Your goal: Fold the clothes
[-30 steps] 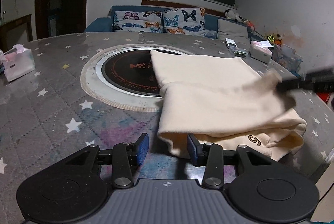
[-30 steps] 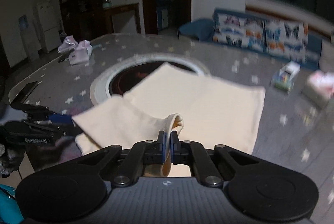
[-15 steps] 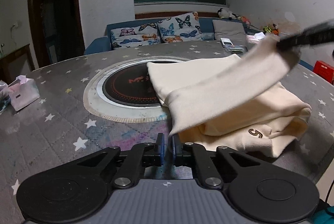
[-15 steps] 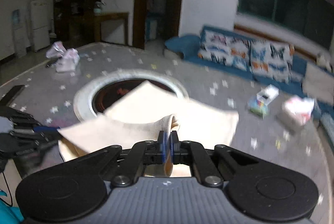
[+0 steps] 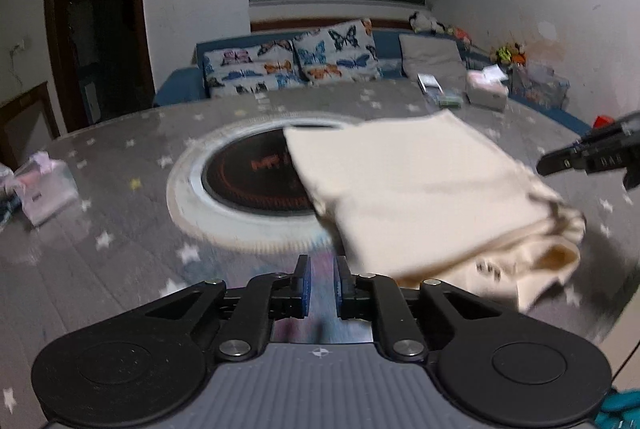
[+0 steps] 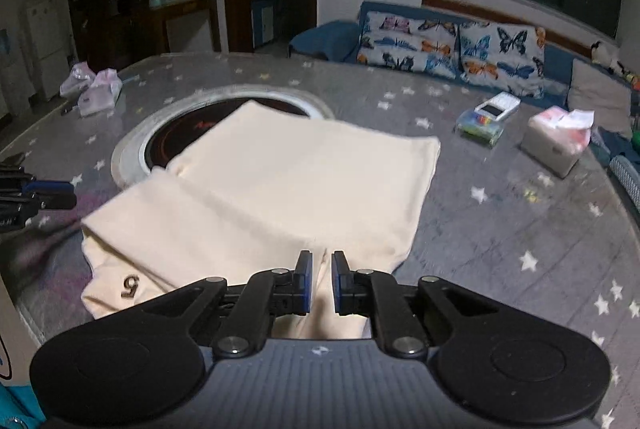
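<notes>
A cream garment (image 5: pixel 420 189) lies folded on the grey star-patterned table (image 5: pixel 120 249), partly over the round cooktop inset (image 5: pixel 248 185). A dark "5" mark (image 6: pixel 130 286) shows on its lower layer at the near left corner. My left gripper (image 5: pixel 320 285) is narrowly open and empty, just left of the garment's near corner. My right gripper (image 6: pixel 320 281) is also narrowly open, hovering over the garment's near edge with cloth visible below the gap. Each gripper shows in the other's view: the right gripper (image 5: pixel 592 157) at the right, the left gripper (image 6: pixel 32 197) at the left.
Tissue packs (image 6: pixel 96 91) sit at the table's far left. A pink tissue box (image 6: pixel 560 137) and a small box of coloured items (image 6: pixel 486 117) sit at the far right. A sofa with butterfly cushions (image 6: pixel 448 45) stands behind. The table edge (image 6: pixel 24 309) runs near left.
Both grippers were shut on the garment's upper layer and held it raised. They have since let go, and the layer now lies flat over the rest of the garment.
</notes>
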`<state>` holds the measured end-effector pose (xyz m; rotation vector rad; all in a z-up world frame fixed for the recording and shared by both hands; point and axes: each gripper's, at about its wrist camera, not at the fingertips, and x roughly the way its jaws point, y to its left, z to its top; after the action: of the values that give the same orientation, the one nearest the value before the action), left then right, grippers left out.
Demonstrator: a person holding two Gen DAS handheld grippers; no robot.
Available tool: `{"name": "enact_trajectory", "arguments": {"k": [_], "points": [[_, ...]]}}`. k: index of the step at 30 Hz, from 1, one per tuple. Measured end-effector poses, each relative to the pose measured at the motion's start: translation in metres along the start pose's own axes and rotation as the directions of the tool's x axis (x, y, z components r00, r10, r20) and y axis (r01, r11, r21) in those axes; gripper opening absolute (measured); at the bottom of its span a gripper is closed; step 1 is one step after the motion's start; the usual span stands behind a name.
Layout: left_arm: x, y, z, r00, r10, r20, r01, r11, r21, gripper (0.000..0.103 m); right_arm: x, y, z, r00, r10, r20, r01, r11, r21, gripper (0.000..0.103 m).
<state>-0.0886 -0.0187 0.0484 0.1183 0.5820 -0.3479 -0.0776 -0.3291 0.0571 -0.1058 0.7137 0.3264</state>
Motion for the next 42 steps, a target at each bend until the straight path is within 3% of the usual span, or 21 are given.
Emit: {"name": "enact_trajectory", "arguments": {"k": [6, 12, 17, 22, 26, 29, 33, 42], "points": [[0.025, -0.013, 0.025, 0.998, -0.059, 0.029, 0.059, 0.998, -0.001, 0.013, 0.003, -0.003, 0.001, 1.000, 0.002, 0.010, -0.002, 1.000, 0.006, 0.010], [0.064, -0.027, 0.033, 0.995, -0.101, -0.013, 0.101, 0.995, 0.014, 0.013, 0.021, -0.007, -0.003, 1.000, -0.001, -0.019, 0.001, 1.000, 0.022, 0.010], [0.086, -0.026, 0.027, 0.995, -0.085, -0.059, 0.086, 0.996, 0.013, 0.015, 0.028, -0.021, -0.011, 0.998, -0.021, -0.052, 0.023, 0.999, 0.046, 0.010], [0.081, -0.026, 0.028, 0.995, -0.087, -0.054, 0.087, 0.996, 0.009, 0.016, 0.014, -0.020, -0.008, 1.000, -0.025, -0.016, 0.025, 0.999, 0.033, 0.010], [0.075, -0.033, 0.030, 0.993, -0.107, -0.046, 0.108, 0.994, 0.016, 0.016, 0.010, -0.005, -0.003, 1.000, 0.024, 0.017, -0.024, 1.000, -0.012, 0.012], [0.067, -0.040, 0.030, 0.991, -0.130, -0.040, 0.131, 0.991, 0.038, 0.017, 0.020, 0.007, -0.005, 0.998, 0.059, -0.005, -0.059, 0.997, -0.043, 0.014], [0.049, -0.045, 0.024, 0.986, -0.163, -0.037, 0.166, 0.982, 0.090, 0.029, 0.031, 0.013, -0.015, 0.997, 0.068, -0.044, -0.071, 0.996, -0.059, 0.019], [0.011, -0.044, -0.003, 0.981, -0.186, -0.059, 0.194, 0.953, 0.232, 0.030, 0.008, 0.022, -0.026, 0.997, 0.067, -0.048, -0.071, 0.993, -0.095, 0.021]]}}
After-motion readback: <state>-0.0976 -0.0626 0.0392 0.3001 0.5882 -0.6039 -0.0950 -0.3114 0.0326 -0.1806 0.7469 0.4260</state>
